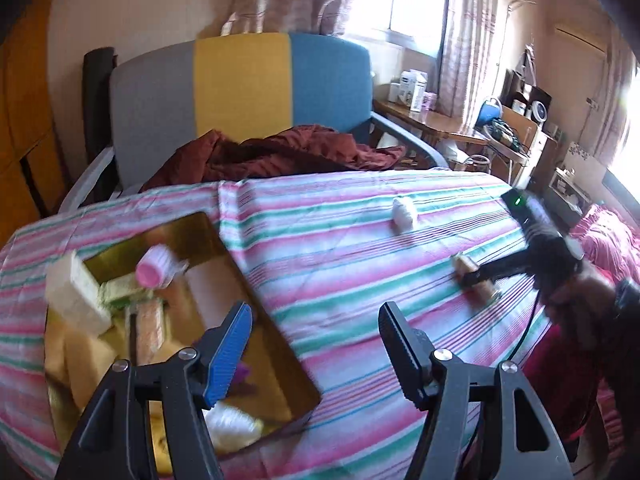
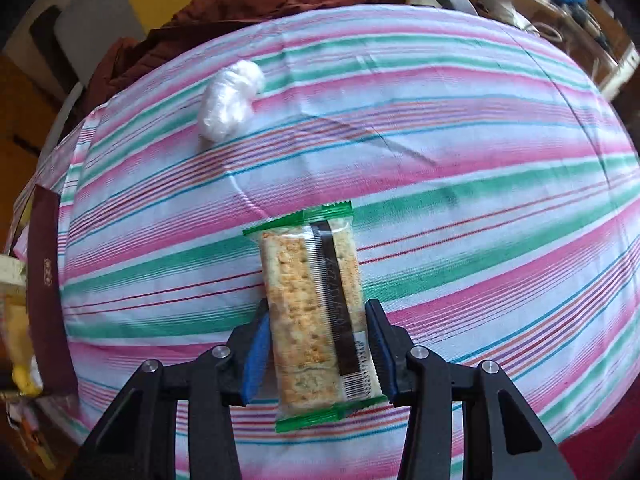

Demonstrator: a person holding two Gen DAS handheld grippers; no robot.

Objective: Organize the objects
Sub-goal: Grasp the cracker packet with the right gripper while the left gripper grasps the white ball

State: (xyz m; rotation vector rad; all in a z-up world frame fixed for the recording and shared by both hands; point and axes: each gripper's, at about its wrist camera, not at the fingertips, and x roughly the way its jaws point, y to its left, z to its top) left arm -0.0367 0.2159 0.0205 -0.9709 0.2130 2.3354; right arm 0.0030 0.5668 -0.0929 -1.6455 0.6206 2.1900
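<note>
Step in hand: picking the snack bar [image 2: 320, 312] off the striped bed cover [image 2: 460, 152] with the right hand-held gripper [image 2: 316, 344], judged from the blue pads [image 2: 256, 354] set at either long side of the wrapper.
Right hand-held gripper state: drawn in against the bar's two long edges, seemingly clamped on it; firmness of the left pad's contact not fully clear.
Left hand-held gripper [image 1: 316, 320] state: fingers wide apart, nothing between them, poised above the box's near edge and the cover.
Doing it well: best squeezed only enough to crease the film, not crush the crumbly bar; lifted straight up off the soft cover, kept level, then carried over to the box [image 1: 256, 280] on the left side of the bed.
Risk: slick wrapper likely to slip or twist if gripped near one end only.
Bar's look: clear film, green crimped ends, dark strip and barcode on top, pale grainy bar inside, lying lengthwise along the fingers.
Bar's place: on the bed cover, well apart from the white plastic wad [image 2: 230, 100].
Box contents: pink-capped bottle [image 1: 154, 268], a similar bar, other packets, partly blurred.
</note>
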